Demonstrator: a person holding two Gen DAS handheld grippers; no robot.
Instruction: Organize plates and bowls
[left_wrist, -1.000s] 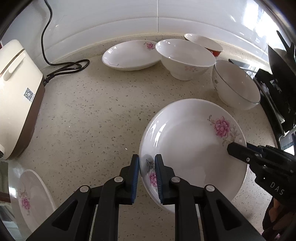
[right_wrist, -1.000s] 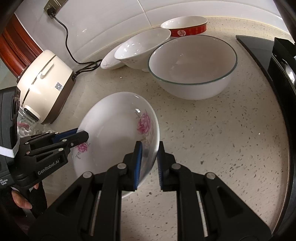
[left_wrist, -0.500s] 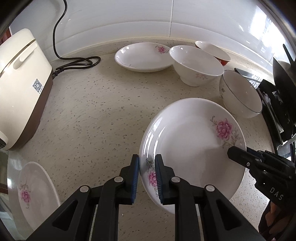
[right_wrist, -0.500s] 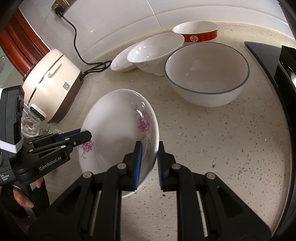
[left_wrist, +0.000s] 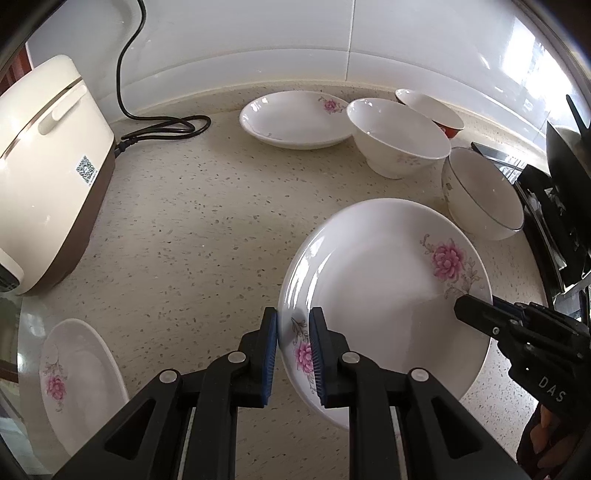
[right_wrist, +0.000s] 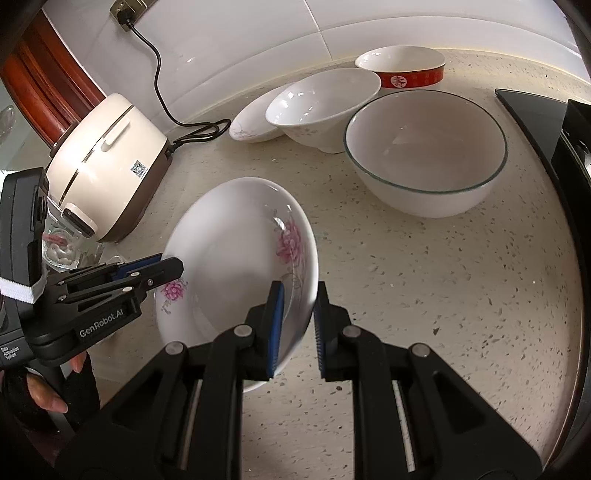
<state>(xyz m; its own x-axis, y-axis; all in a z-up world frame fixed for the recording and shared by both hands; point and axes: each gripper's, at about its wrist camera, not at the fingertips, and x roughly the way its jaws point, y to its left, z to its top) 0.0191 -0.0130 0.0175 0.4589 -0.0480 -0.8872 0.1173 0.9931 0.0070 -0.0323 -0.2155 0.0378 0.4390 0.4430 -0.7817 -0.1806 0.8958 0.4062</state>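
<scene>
Fingers (left_wrist: 271, 354) of both grippers pinching opposite rims of flowered plate (left_wrist: 384, 295); keep level, lower onto matching plate (left_wrist: 295, 120)

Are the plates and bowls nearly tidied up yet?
Not yet. Nothing is stacked. Both tongs, left and right, grip one flowered plate above the counter. Another flowered plate, three bowls and a third plate sit apart, waiting.
</scene>
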